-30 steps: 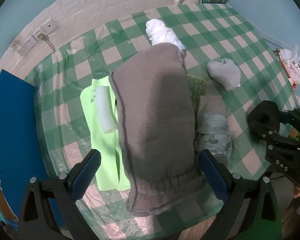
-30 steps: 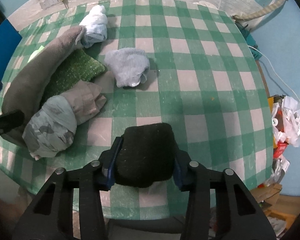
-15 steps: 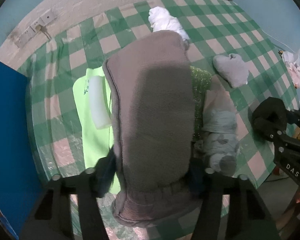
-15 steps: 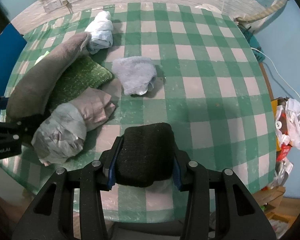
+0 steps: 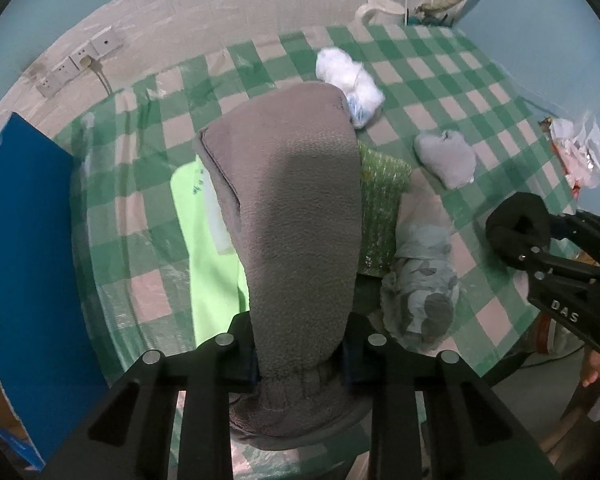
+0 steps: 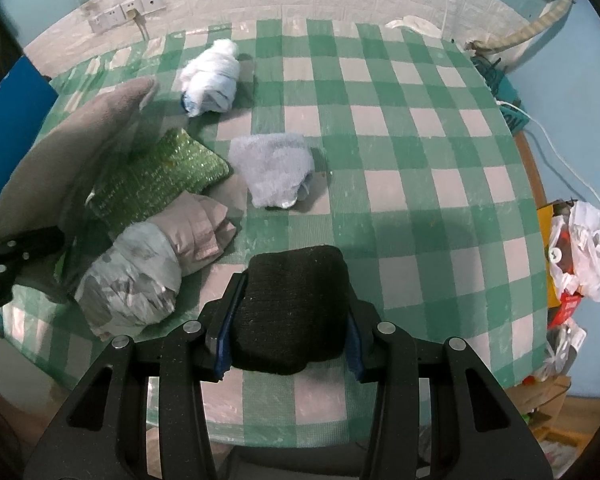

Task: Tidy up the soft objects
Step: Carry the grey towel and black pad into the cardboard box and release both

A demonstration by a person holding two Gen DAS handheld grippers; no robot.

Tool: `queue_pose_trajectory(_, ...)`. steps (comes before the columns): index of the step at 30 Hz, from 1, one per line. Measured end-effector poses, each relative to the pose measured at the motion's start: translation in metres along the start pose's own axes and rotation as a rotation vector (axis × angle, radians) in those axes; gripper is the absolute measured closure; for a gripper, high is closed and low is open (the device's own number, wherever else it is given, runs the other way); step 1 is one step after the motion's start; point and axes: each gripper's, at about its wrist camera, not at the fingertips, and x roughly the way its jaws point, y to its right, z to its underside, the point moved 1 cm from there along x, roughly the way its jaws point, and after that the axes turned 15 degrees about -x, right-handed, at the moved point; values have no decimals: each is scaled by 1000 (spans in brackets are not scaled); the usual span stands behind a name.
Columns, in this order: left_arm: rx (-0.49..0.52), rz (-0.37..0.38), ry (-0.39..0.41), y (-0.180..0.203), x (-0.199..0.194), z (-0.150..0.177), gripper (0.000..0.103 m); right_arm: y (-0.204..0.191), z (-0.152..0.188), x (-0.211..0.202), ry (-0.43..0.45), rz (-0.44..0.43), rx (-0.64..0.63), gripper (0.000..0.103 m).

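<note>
My left gripper [image 5: 300, 354] is shut on the cuff end of a long grey fleece piece [image 5: 296, 216], lifted above the green checked table [image 5: 452, 80]; it also shows in the right wrist view [image 6: 72, 152]. My right gripper [image 6: 288, 338] is shut on a black knitted bundle [image 6: 292, 308], seen from the left wrist view [image 5: 518, 226] at the table's right edge. On the table lie a white roll [image 6: 212, 76], a pale blue towel bundle [image 6: 276, 168], a green glittery cloth [image 6: 160, 184], a beige and grey-patterned roll [image 6: 152, 268] and a lime green cloth [image 5: 208, 256].
A blue board [image 5: 28, 264] stands at the table's left. Wall sockets [image 6: 124, 14] are on the white brick wall behind. Plastic bags and packets [image 6: 580, 248] lie off the table's right side. A rope [image 6: 548, 16] and cables hang at the back right corner.
My left gripper has closed on the grey fleece piece's cuff and lifted it off the table. My right gripper, still holding the black bundle, has risen slightly.
</note>
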Motion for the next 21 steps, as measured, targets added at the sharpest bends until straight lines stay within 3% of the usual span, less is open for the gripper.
queue_pose_trajectory(8, 3, 29, 85, -6, -33, -1, 75, -5, -9, -15, 38, 4, -13, 60)
queue_pose_trajectory(21, -5, 15, 166, -30, -65, 0, 75, -24, -33, -40, 92, 0, -55, 60)
